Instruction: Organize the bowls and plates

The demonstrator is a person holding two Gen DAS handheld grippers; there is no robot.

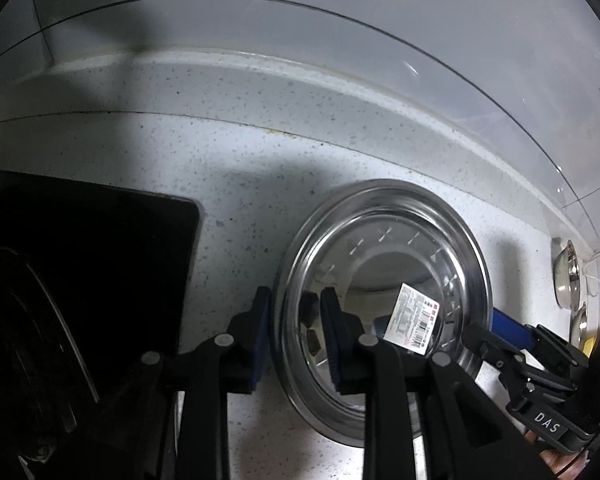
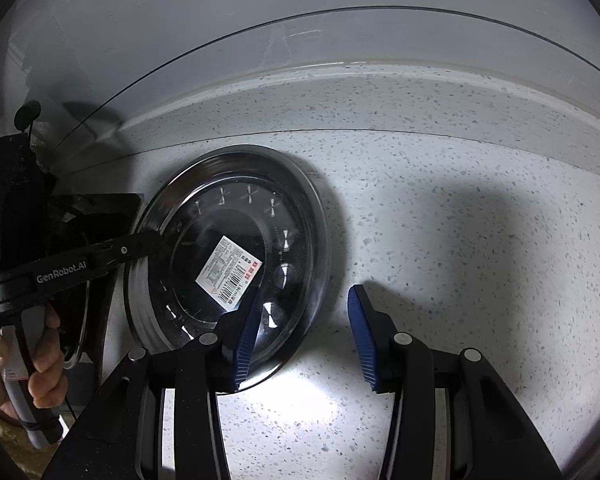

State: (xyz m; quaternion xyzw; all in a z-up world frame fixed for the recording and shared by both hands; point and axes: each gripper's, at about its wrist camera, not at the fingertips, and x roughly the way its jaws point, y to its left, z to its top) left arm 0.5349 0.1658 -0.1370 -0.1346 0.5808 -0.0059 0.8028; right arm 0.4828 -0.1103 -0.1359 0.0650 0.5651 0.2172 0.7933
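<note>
Listing by view, left wrist first. Item: steel plate point(image 1: 382, 304), round, shiny, with a white barcode label point(image 1: 414, 322) in its well, lying flat on the speckled countertop point(image 1: 240, 184). Left gripper point(image 1: 294, 338): jaws part open, straddling the plate's left rim, one blue pad outside the rim and one over the well; whether they have closed enough to pinch cannot be told. Dark tray point(image 1: 88, 264) to the left, contents too dark to name. Right gripper point(image 1: 496, 330) enters from the right, a blue finger at the plate's far rim. Small steel bowls point(image 1: 566, 280) at the right edge, well apart.

Right wrist view. Same steel plate point(image 2: 230, 260), lying ahead and left of the right gripper point(image 2: 302, 336). Jaws wide open, holding nothing; the left pad overlaps the plate's near-right rim, the right pad stands over bare countertop point(image 2: 460, 240). Left gripper point(image 2: 140, 246) reaches the opposite rim, held by the person's hand point(image 2: 40, 360).

Governing relation: the rim runs between the left jaws, so the left hand looks better placed to lift; the right needs a leftward shift to straddle its side.
</note>
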